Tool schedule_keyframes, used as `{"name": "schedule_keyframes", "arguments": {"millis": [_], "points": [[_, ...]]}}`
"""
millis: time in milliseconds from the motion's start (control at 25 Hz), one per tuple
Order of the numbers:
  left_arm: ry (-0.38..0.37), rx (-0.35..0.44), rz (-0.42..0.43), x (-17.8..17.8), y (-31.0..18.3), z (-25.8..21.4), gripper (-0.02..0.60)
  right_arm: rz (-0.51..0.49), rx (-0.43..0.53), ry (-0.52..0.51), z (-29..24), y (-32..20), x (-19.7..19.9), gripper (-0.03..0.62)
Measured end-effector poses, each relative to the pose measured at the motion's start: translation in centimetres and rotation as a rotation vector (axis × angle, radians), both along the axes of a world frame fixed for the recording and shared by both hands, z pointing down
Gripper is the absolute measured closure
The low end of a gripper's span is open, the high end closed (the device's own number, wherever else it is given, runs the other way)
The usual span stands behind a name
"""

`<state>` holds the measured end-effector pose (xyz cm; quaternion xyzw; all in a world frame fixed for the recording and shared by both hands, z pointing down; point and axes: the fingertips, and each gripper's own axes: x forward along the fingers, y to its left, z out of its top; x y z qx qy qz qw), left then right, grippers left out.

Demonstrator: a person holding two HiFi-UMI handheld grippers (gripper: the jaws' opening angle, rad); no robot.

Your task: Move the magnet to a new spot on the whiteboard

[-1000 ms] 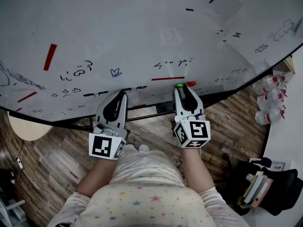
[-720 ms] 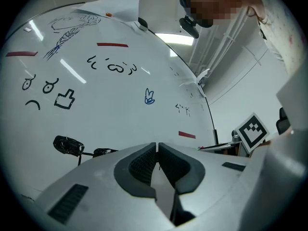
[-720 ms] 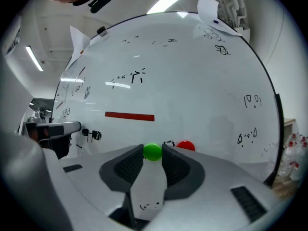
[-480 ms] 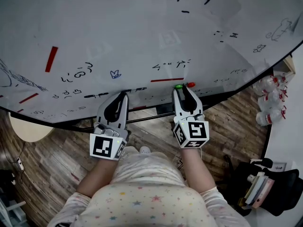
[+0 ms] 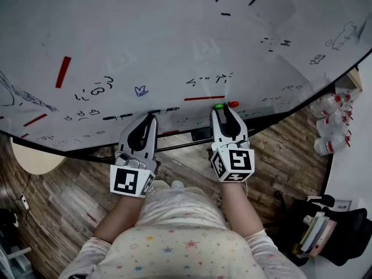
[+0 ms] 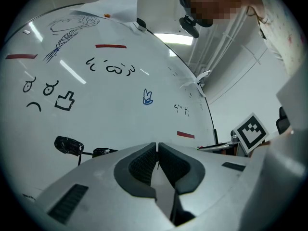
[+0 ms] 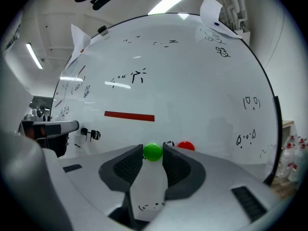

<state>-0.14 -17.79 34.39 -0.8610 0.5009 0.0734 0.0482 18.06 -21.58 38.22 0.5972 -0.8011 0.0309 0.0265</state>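
Right gripper view: right hand-held gripper (image 7: 153,154) pinches the green magnet (image 7: 153,151); best pulled straight off the whiteboard (image 7: 192,71), clear of the red magnet (image 7: 186,146)

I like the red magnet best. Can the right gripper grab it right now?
Probably not yet. The right gripper looks shut on the green magnet, so its jaws are full. The red magnet sits close beside it on the whiteboard, with nothing between.

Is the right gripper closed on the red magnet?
No, the right gripper grips the green magnet; the red magnet sits free beside it on the whiteboard.
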Motion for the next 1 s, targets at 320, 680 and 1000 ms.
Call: {"name": "schedule_keyframes", "arguments": {"millis": [320,680,1000], "points": [[0.001,0.000,-0.007,-0.2,0.1,0.0,0.557,-0.004,0.003,-0.003,-0.1,0.1,-0.1,0.450],[0.000,0.003,-0.011,-0.2,0.5,-0.1,0.557,-0.007,0.011,-0.008,-0.5,0.5,0.1,0.447],[0.003,0.003,-0.016,-0.2,1.1,-0.2,0.557,-0.014,0.016,-0.008,-0.9,1.3,0.2,0.448]]}}
